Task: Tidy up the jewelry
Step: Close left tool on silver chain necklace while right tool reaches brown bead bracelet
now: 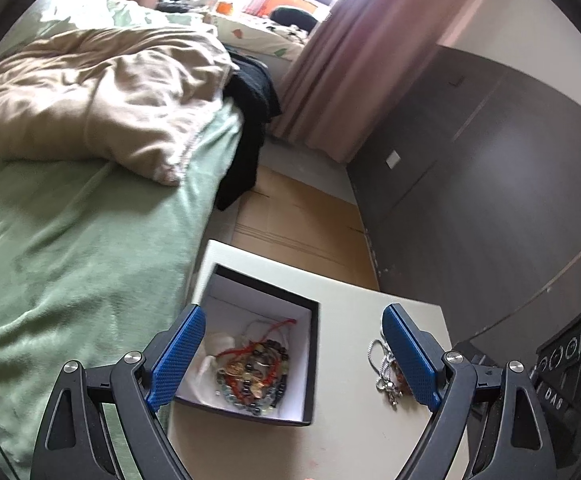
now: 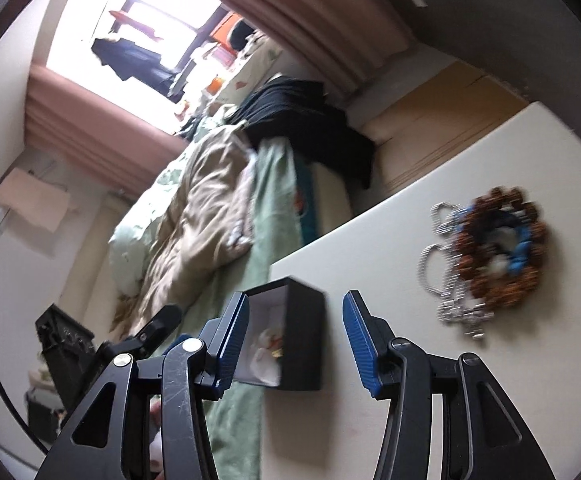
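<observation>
A black box with a white lining (image 1: 306, 360) stands on a white table (image 1: 350, 432) and holds a heap of bead bracelets and red cord (image 1: 254, 372). My left gripper (image 1: 292, 354) is open above the box, holding nothing. A silver chain (image 1: 382, 368) lies on the table beside its right finger. In the tilted right wrist view, my right gripper (image 2: 294, 346) is open and empty, with the box (image 2: 302, 336) between its fingers. A brown bead bracelet with blue pieces (image 2: 498, 248) and a silver chain (image 2: 446, 280) lie on the table (image 2: 370, 420) to the right.
A bed with a green sheet (image 1: 70, 260) and a beige quilt (image 1: 90, 92) borders the table's left side. Black clothes (image 1: 250, 120) hang off the bed's end. A dark wardrobe (image 1: 490, 180) stands on the right. Cardboard (image 1: 302, 220) covers the floor beyond the table.
</observation>
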Available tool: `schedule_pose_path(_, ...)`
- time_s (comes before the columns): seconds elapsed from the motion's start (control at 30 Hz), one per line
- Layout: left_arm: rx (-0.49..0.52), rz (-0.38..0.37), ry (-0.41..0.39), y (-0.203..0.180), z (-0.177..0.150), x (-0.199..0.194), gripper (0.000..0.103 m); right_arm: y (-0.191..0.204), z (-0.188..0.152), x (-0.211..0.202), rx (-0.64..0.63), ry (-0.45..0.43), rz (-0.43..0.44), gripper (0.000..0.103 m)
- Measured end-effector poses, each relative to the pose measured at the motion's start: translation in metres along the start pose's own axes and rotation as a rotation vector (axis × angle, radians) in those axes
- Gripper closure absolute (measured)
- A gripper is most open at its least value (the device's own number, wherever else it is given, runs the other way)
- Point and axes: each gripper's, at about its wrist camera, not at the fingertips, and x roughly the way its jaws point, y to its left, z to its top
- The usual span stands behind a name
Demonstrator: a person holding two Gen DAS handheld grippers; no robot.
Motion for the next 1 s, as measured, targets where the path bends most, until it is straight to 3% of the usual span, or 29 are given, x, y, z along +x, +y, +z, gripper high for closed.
schedule_pose_path(0.23,0.073,-0.025,0.019,-0.031,-0.010,0.012,0.013,-0.029,0.016,-0.030,0.052,-0.044,-0.051,0.053)
schedule_pose_path(0.57,0.198,-0.052,0.042,-0.075,-0.020,0.030,0.014,-0.066,0.030,-0.045,0.120,-0.033,-0.161,0.053)
schedule_pose_path(0.77,0.252,-0.074,0.101,-0.107,-0.027,0.049,0.027,-0.086,0.041,-0.062,0.165,-0.050,-0.208,0.053)
schedule_pose_path(1.0,0.300,-0.039,0.205,-0.130,-0.042,0.080,0.038,-0.101,0.046,-0.069,0.204,-0.033,-0.219,0.053)
